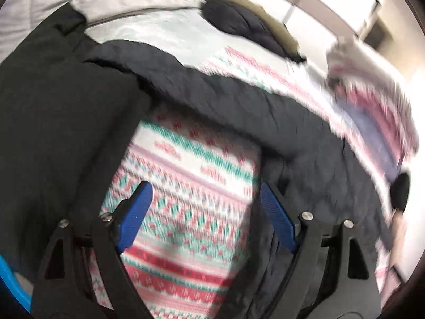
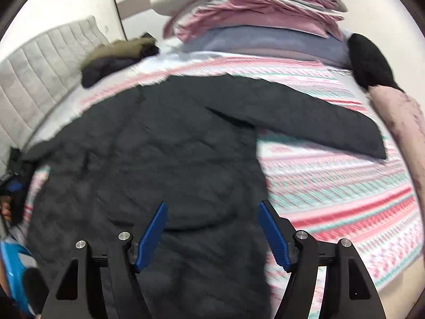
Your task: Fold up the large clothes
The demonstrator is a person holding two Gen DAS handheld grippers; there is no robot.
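A large dark quilted coat (image 2: pixel 159 143) lies spread flat on a bed with a pink, teal and white patterned cover (image 2: pixel 332 186). One sleeve (image 2: pixel 318 122) stretches out to the right. My right gripper (image 2: pixel 212 207) is open and empty, just above the coat's lower body. In the left wrist view the coat (image 1: pixel 239 101) arcs across the frame, with a sleeve or side (image 1: pixel 47 122) at the left. My left gripper (image 1: pixel 203 188) is open and empty over the bare patterned cover (image 1: pixel 186 212) between the coat's parts.
A second dark jacket with an olive lining (image 2: pixel 117 55) lies bunched at the bed's far side. Folded bedding (image 2: pixel 252 18) is stacked at the head. A grey padded headboard (image 2: pixel 39 66) runs along the left. A black item (image 2: pixel 369 61) sits at the right.
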